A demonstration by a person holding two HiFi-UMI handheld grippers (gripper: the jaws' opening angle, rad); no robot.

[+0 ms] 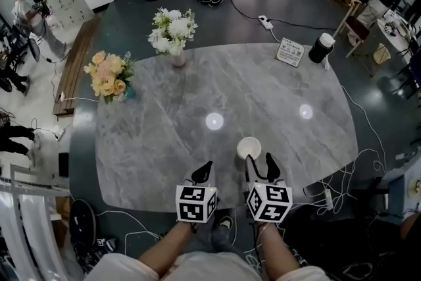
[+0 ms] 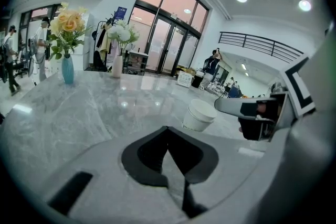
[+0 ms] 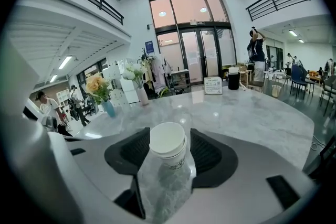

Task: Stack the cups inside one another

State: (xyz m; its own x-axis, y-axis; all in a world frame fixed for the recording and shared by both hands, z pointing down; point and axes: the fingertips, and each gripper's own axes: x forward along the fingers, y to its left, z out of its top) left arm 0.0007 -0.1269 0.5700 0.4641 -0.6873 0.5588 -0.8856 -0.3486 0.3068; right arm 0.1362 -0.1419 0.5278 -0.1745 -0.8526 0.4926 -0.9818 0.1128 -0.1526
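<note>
A stack of white paper cups (image 1: 248, 147) stands upright on the grey marble table (image 1: 158, 141), near its front edge. My right gripper (image 1: 261, 165) is open, and the cups (image 3: 168, 147) stand between its jaws, close to both pads with a thin gap on each side. My left gripper (image 1: 204, 171) sits just left of the cups, shut with nothing in it; its tips (image 2: 168, 131) meet in a point. In the left gripper view the cups (image 2: 199, 115) stand ahead to the right, beside the right gripper's finger (image 2: 247, 108).
A yellow and pink bouquet in a blue vase (image 1: 108, 76) stands at the table's left edge, a white bouquet (image 1: 173, 29) at the back. A printed card (image 1: 289, 51) and a black canister with a white lid (image 1: 322, 47) sit at the back right. Cables lie on the floor around.
</note>
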